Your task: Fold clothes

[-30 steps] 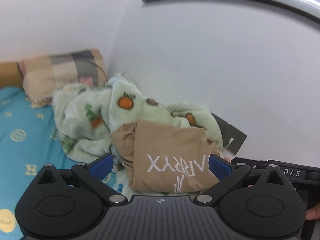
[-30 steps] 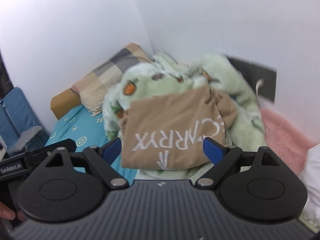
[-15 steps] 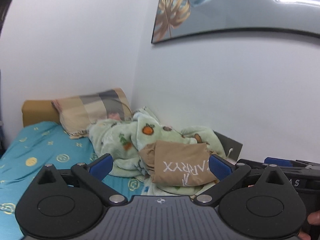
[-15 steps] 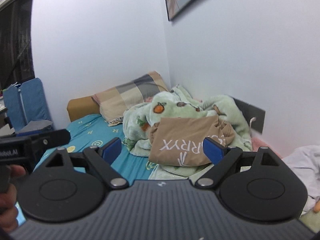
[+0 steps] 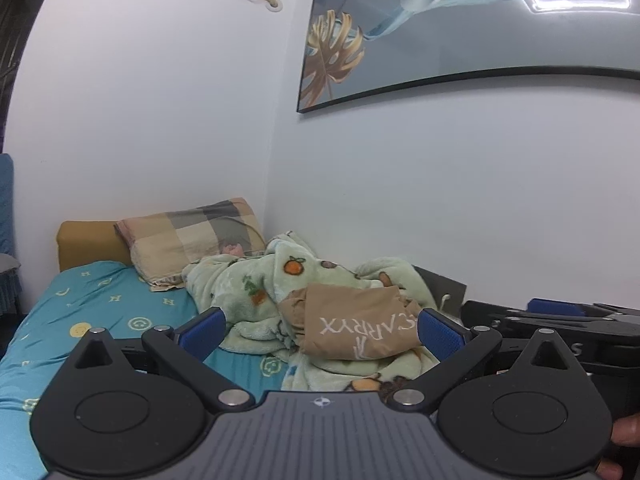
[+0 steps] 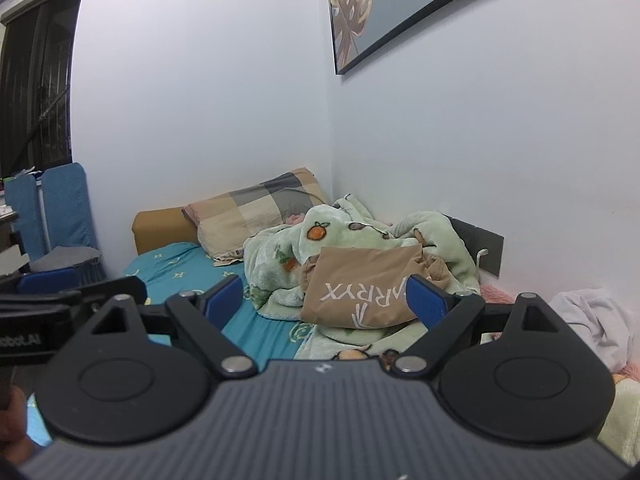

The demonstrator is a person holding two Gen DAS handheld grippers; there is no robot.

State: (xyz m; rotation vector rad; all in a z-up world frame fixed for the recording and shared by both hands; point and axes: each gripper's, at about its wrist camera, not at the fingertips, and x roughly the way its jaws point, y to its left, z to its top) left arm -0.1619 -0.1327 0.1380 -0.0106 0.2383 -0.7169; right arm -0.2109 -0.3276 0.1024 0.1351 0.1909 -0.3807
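Left wrist view, lower centre: our tan shirt (image 5: 356, 326) lies folded on the green blanket (image 5: 248, 280); left gripper (image 5: 320, 326) and right gripper (image 6: 324, 300) gape wide, empty; white garment (image 6: 588, 316) at right looks unfolded.

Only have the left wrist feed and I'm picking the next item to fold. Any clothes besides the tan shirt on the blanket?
Observer: Yes. The right wrist view shows a pale crumpled garment low on the right, past the green blanket that the tan shirt lies on.
Operator: What's next to it?
Observer: A pink fluffy patch along the wall, between the blanket and that garment.
Operator: Right gripper free?
Observer: The right gripper has its jaws wide open, with nothing between them.
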